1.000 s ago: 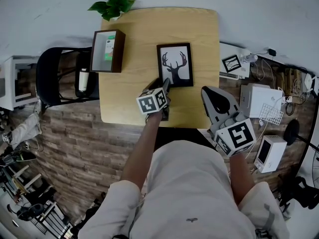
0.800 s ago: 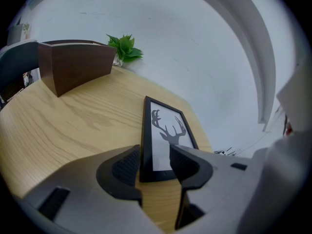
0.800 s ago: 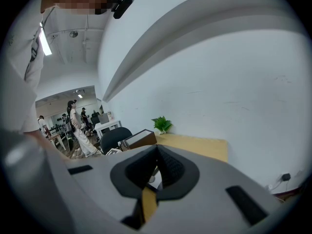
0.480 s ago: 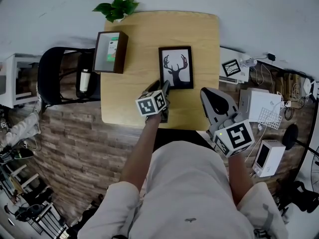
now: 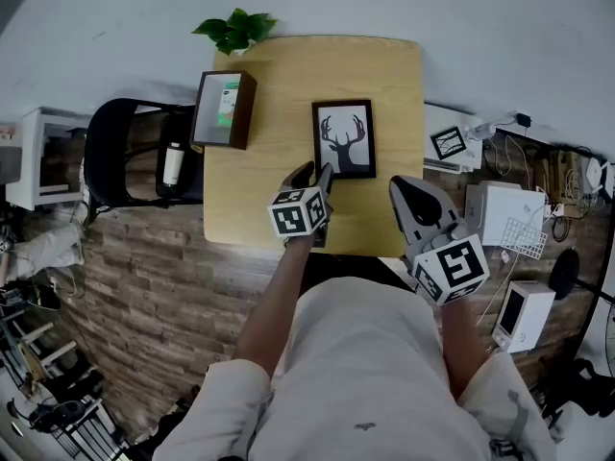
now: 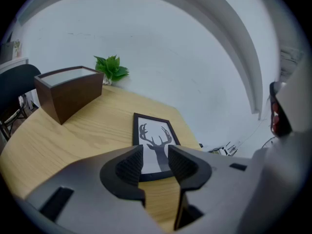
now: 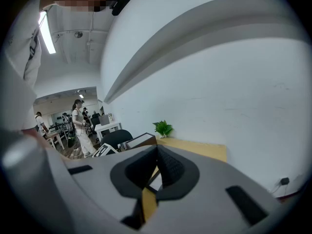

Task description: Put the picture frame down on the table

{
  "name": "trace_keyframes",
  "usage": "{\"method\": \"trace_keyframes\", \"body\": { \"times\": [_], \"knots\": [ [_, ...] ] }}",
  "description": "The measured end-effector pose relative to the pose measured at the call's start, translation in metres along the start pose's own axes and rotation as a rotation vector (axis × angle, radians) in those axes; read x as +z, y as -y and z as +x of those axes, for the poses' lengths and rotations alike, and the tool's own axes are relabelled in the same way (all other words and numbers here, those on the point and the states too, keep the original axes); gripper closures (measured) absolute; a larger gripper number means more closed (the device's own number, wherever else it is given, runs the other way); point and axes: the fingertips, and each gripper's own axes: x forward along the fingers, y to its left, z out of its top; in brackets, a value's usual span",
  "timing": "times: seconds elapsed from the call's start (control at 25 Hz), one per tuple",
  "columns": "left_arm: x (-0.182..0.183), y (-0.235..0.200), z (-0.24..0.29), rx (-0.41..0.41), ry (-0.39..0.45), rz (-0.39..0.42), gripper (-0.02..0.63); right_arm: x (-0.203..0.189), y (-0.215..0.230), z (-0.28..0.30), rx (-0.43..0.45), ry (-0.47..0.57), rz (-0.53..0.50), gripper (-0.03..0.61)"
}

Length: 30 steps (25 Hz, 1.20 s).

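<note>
Wood-topped table is seen from above. Nearest, the left gripper is held open (its jaws just narrowed slightly, nothing between them), while the right gripper seems shut and empty. Just beyond the left gripper, the picture frame is laid flat on the table. A brown box and a plant are set farther back.

readable text: none | signs, numbers: none | brown box — green label too small to read

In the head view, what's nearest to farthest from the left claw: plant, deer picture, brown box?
The left claw has just closed a little and is holding nothing.
1. Deer picture, lying flat just ahead.
2. Brown box, off to the left.
3. Plant, farthest back, on the left.
</note>
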Motion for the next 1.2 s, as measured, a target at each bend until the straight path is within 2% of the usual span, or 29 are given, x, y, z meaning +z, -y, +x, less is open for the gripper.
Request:
{"method": "trace_keyframes", "body": {
  "times": [0.44, 0.76, 1.2],
  "knots": [
    [0.018, 0.018, -0.054, -0.052, 0.053, 0.18, 0.505, -0.002, -0.031, -0.008, -0.045, 0.012, 0.01, 0.58],
    [0.009, 0.028, -0.123, -0.12, 0.104, 0.315, 0.528, -0.009, -0.087, -0.027, -0.096, 0.019, 0.012, 0.58],
    [-0.008, 0.051, -0.238, -0.22, 0.222, 0.43, 0.56, -0.02, -0.167, -0.069, -0.151, 0.069, 0.0, 0.58]
  ]
}}
